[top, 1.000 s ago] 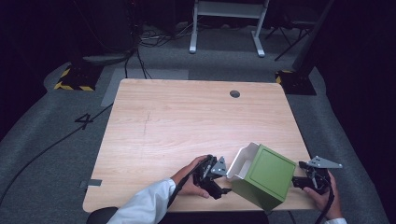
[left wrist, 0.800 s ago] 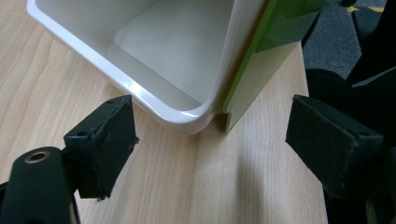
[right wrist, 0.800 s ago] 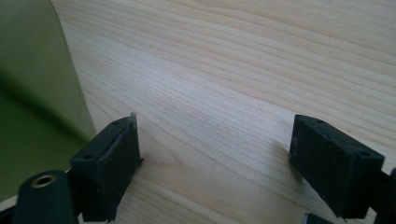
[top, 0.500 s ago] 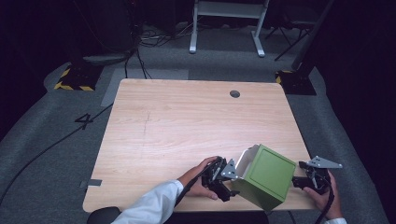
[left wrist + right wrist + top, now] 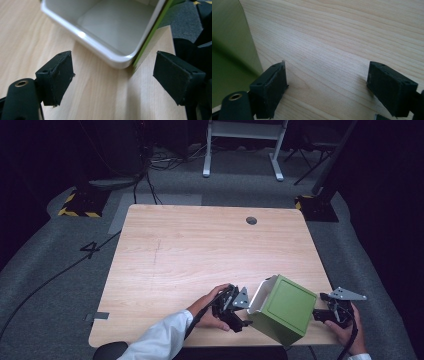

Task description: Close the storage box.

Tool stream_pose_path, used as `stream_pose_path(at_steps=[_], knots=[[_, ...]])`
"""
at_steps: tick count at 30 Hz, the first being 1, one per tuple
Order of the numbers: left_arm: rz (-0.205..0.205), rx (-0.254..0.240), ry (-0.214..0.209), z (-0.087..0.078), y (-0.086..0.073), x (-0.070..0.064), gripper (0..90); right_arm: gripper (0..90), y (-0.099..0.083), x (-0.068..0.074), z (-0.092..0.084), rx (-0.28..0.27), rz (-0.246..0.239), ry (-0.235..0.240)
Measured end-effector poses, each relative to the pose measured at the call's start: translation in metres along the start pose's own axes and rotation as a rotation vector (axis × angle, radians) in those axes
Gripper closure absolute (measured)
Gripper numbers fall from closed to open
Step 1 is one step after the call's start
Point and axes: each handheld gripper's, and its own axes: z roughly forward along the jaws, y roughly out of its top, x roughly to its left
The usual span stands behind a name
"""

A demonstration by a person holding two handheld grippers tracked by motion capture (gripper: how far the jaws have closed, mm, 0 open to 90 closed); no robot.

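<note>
A: Where was the green square plastic box with the white lining (image 5: 284, 311)?

B: It lay tipped on its side near the front edge of the pale wooden bench (image 5: 200, 250), closer to the bench's right corner. Its open mouth faced the person's left, and a green wall faced up.

A: And the left tool (image 5: 239, 314), relative to that box?

B: Just beside the open mouth, on the box's left side. In the left gripper view its two black jaws stood apart with bare bench wood between them, and the white rounded rim (image 5: 110, 53) of the box sat just beyond the pads, not touched by either. So the left tool gaped, gripping nothing.

A: The right tool (image 5: 325, 313)?

B: On the other side of the box, by its closed bottom end, held in the person's right hand (image 5: 345, 330). In the right gripper view its jaws were spread too, with only wood grain between them; the box's green wall (image 5: 229, 50) rose just beside the left-hand pad (image 5: 270, 87). Whether that pad touched the wall I could not tell. It clamped nothing.

A: Who held the left one?

B: A hand (image 5: 207, 312) from a white sleeve (image 5: 160, 340), coming in from the bench's front edge, left of the box.

A: Anything else on the bench?

B: A small round dark hole (image 5: 251, 220) far behind the box, toward the back edge.
</note>
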Motion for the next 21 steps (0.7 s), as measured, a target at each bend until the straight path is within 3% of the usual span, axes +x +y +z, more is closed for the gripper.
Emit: stream_pose_path(at_steps=[12, 18, 21], knots=[[-0.042, 0.000, 0.125, -0.041, -0.023, 0.020, 16.4, 16.1, 0.000, 0.000, 0.000, 0.000, 0.001, 0.001], [-0.074, 0.027, 0.203, -0.063, -0.048, 0.031, 16.5, 16.1, 0.000, 0.000, 0.000, 0.000, 0.001, 0.001], [-0.122, 0.031, 0.233, -0.074, -0.064, 0.038, 16.5, 16.1, 0.000, 0.000, 0.000, 0.000, 0.001, 0.001]])
